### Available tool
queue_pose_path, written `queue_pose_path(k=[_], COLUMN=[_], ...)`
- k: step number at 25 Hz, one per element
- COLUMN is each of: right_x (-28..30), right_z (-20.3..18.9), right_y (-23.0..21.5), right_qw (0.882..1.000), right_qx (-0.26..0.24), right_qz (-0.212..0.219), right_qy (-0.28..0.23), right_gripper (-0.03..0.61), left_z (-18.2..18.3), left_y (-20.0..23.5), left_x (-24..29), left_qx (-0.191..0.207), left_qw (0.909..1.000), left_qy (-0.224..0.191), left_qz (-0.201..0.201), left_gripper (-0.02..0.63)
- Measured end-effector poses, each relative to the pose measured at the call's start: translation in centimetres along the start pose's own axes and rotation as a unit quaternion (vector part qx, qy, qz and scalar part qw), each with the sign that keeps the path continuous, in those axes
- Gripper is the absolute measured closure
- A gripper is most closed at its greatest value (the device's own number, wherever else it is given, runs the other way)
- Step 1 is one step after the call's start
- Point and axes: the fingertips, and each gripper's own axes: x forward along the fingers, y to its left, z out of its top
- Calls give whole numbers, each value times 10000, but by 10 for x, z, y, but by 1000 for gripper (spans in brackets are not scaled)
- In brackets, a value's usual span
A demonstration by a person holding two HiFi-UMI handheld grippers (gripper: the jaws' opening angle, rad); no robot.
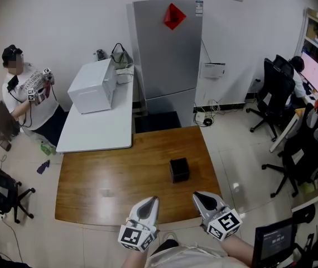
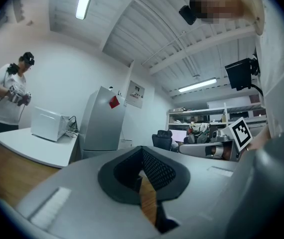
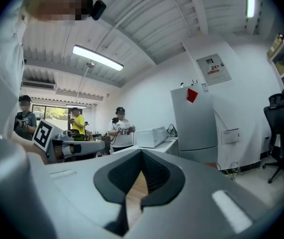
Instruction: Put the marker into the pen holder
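We count two grippers near us, the left gripper [image 1: 152, 201] and the right gripper [image 1: 198, 196], one black pen holder [image 1: 179, 170] on one wooden table [image 1: 120, 177], one white table [image 1: 100, 130] far left bearing one microwave [image 1: 94, 87], and one grey fridge [image 1: 167, 49].

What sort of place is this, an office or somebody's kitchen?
Most likely an office or lab workroom with a pantry corner: swivel chairs by a lit monitor, plus a grey fridge and a white microwave on a counter.
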Motion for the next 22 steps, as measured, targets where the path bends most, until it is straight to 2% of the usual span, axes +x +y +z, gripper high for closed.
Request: queue_pose_path(k=[5, 11, 16, 19, 22], right_x=[-56, -143, -207, -240, -268], right_z=[-8, -17, -30, -36, -34], right_y=[22, 34, 54, 68, 77], right_qw=[9998, 9996, 9992, 9984, 9975], right_qx=[-108, 21, 36, 229, 414], right_qz=[119, 209, 348, 451, 525], right_qy=[128, 174, 202, 242, 206], right_gripper=[577, 577, 577, 577, 577], left_z=[-4, -10, -31, -49, -52], left_y=[-41, -125, -194, -227, -255], left_x=[-34, -60, -97, -121, -138], left_qx=[65, 221, 249, 168, 95], left_qw=[9998, 9996, 9996, 9996, 9995], left_qy=[-11, -122, -43, 38, 64], left_qz=[177, 105, 156, 211, 306], left_gripper=[597, 597, 597, 598, 598])
